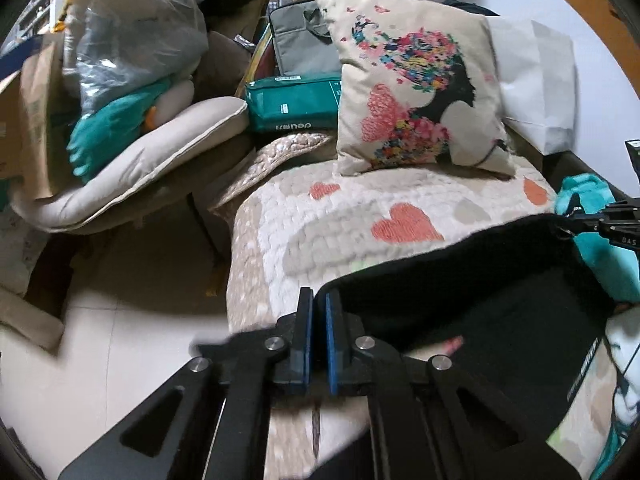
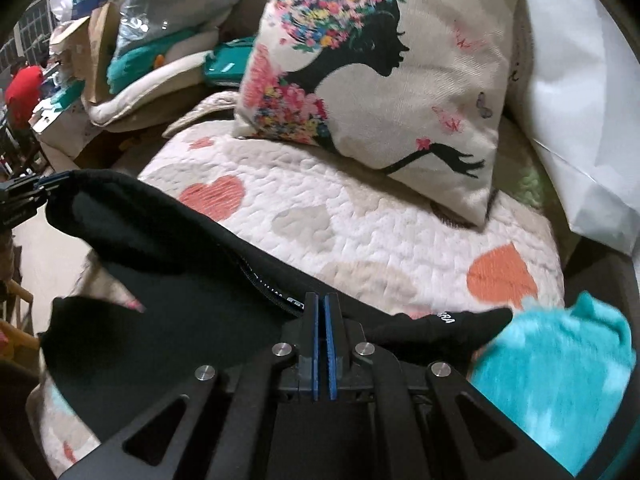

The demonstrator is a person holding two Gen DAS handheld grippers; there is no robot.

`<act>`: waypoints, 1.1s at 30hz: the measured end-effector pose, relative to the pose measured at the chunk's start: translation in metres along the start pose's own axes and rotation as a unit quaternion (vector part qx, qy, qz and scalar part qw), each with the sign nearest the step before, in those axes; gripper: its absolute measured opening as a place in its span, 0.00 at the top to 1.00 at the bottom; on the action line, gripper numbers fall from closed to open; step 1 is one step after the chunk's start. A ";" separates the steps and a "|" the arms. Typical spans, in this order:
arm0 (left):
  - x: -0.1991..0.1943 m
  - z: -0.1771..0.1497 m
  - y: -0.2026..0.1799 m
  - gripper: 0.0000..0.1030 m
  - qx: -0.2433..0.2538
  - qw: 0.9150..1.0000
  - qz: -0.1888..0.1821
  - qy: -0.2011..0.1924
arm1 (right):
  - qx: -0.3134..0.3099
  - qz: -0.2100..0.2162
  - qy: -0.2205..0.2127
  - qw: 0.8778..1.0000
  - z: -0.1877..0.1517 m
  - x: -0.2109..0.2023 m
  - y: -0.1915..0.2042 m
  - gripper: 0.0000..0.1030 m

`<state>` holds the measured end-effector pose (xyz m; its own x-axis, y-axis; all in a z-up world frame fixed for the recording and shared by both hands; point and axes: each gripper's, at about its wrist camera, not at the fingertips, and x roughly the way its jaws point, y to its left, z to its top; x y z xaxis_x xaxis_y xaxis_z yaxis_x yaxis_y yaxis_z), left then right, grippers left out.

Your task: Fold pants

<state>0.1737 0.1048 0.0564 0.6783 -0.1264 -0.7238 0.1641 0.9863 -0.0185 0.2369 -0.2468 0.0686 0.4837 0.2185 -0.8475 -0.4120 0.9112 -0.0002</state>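
Observation:
Black pants [image 1: 460, 288] hang lifted over a quilted cover with hearts [image 1: 320, 216], their top edge stretched between my two grippers. My left gripper [image 1: 318, 300] is shut on the pants' left corner, the fabric starting right at its blue pads. In the right wrist view that same left gripper [image 2: 40, 186] pinches the far left end of the pants [image 2: 160, 240]. My right gripper [image 2: 322, 300] is shut on the other end of the edge, near a zipper and a white label. From the left wrist view, the right gripper [image 1: 576, 226] shows at the far right, holding the corner.
A printed pillow [image 1: 416, 88] leans at the back of the cover beside a white paper bag [image 1: 536, 80]. A teal fuzzy cloth [image 2: 552, 372] lies at the right. At the left are a cluttered cushioned chair [image 1: 140, 160], a green box [image 1: 292, 104] and pale floor [image 1: 120, 320].

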 end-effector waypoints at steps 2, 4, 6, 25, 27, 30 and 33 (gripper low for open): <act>-0.015 -0.017 -0.006 0.95 0.000 1.000 0.001 0.001 | -0.001 0.001 0.005 1.000 -0.019 -0.013 0.012 0.97; -0.030 -0.037 -0.012 0.95 -0.002 1.000 0.002 0.006 | -0.003 0.002 0.012 1.000 -0.038 -0.023 0.021 0.97; -0.040 -0.055 -0.017 0.98 -0.002 1.000 0.005 0.014 | -0.006 0.006 0.023 1.000 -0.061 -0.031 0.029 0.97; -0.060 -0.147 0.030 0.89 -0.171 0.982 0.004 0.081 | 0.030 0.016 0.097 0.995 -0.168 -0.040 0.055 0.66; -0.044 -0.140 0.032 0.73 -0.196 0.977 0.005 0.089 | 0.046 0.013 0.085 0.995 -0.167 -0.042 0.051 0.45; -0.018 -0.133 0.029 0.65 -0.209 0.971 0.011 0.112 | 0.064 0.015 0.073 0.995 -0.160 -0.043 0.049 0.44; 0.010 -0.131 0.028 0.65 -0.225 0.964 0.008 0.142 | 0.080 0.016 0.059 0.995 -0.153 -0.046 0.044 0.44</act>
<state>0.0913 0.1451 -0.0421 0.4434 -0.1389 -0.8855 -0.2163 0.9422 -0.2560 0.0781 -0.2701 0.0261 0.3748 0.2139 -0.9021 -0.2931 0.9505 0.1036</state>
